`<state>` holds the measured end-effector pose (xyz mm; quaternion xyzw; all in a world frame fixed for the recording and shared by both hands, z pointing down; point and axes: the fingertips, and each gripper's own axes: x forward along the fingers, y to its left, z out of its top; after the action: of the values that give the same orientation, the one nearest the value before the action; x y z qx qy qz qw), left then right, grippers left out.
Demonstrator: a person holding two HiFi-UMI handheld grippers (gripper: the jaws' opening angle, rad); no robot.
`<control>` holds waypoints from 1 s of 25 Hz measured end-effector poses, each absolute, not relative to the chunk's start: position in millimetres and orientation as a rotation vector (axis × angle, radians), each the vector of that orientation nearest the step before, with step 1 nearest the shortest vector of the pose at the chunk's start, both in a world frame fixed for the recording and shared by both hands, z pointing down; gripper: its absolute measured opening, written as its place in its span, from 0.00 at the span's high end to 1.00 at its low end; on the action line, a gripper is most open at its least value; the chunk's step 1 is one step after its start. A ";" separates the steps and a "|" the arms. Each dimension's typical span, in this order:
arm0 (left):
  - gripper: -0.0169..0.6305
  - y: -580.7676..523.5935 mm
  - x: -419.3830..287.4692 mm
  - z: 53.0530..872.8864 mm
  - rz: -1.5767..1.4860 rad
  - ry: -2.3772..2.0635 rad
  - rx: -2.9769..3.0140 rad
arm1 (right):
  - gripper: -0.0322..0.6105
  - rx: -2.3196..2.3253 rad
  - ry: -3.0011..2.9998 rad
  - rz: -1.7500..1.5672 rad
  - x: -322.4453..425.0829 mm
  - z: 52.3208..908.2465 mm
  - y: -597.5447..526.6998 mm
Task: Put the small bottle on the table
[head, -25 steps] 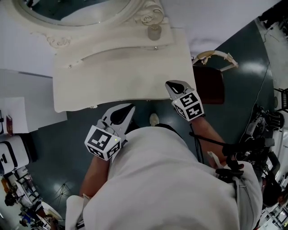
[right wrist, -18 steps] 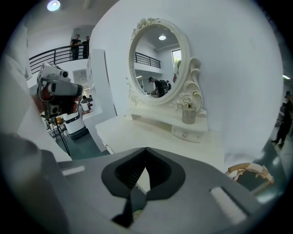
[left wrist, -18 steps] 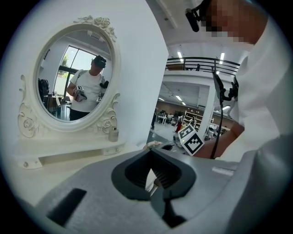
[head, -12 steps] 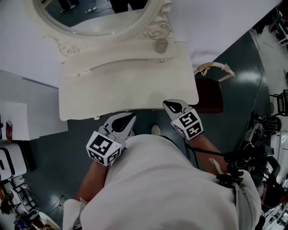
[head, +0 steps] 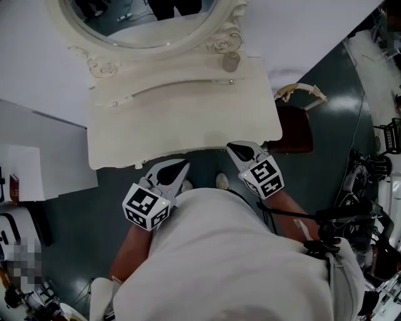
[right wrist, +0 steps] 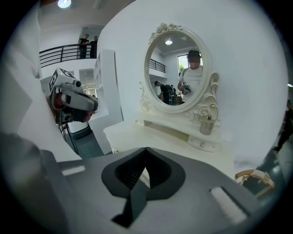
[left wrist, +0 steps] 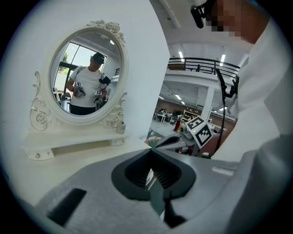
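One bottle (head: 230, 61), one mirror (head: 144, 25), one worktop (head: 182, 125). My left claw (head: 182, 167) and right claw (head: 235, 148) are both closed, empty. Right claw has drawn back to the worktop's edge.

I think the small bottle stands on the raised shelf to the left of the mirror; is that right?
Not quite: the small bottle stands on the raised shelf to the right of the mirror, as the head view shows.

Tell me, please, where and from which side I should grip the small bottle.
Probably across its round body, coming from the front: the small bottle stands upright on the raised shelf, and the mirror frame close behind blocks the back.
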<state>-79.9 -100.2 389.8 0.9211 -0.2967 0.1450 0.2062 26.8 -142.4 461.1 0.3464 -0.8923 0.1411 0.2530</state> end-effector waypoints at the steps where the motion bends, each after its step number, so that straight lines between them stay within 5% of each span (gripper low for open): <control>1: 0.98 -98.8 -83.3 390.2 0.404 -0.823 2.569 | 0.95 0.948 -2.426 0.382 23.4 460.0 -140.9; 25: 0.98 -72.7 -183.3 413.7 0.415 -0.761 2.586 | 0.95 1.020 -2.415 0.354 -76.1 455.6 -109.6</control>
<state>-183.3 -72.7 413.7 0.9279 -0.2732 0.1488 0.2057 -76.1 -109.6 455.6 0.3738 -0.8849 0.1296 0.2457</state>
